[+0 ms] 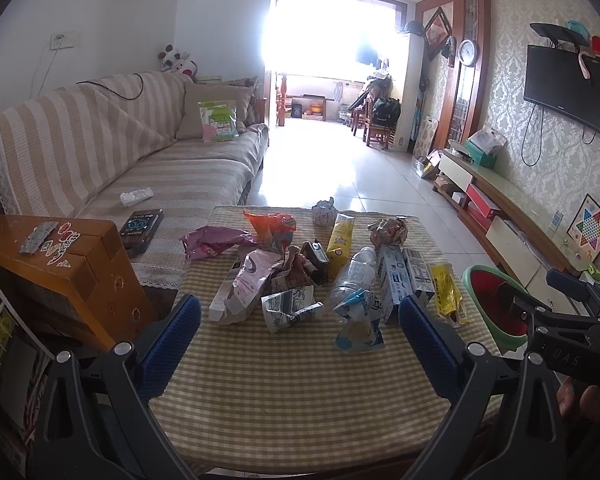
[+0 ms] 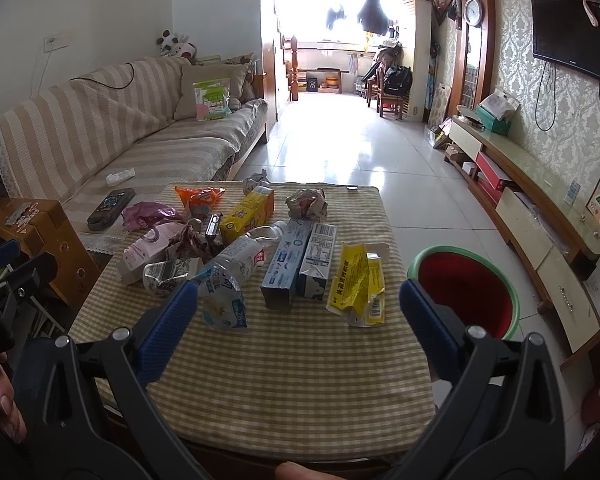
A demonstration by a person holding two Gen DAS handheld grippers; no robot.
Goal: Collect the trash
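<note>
**Trash Pile on Tabletop, Both Grippers Released**

Currently, the trash pile of crumpled wrappers, cartons and a plastic bottle lies on the checkered tabletop. A flattened yellow carton lies at the pile's right edge. The red bin stands just beside the tabletop's right side. The left gripper and right gripper hang above the near edge, jaws spread wide, holding nothing.
</note>
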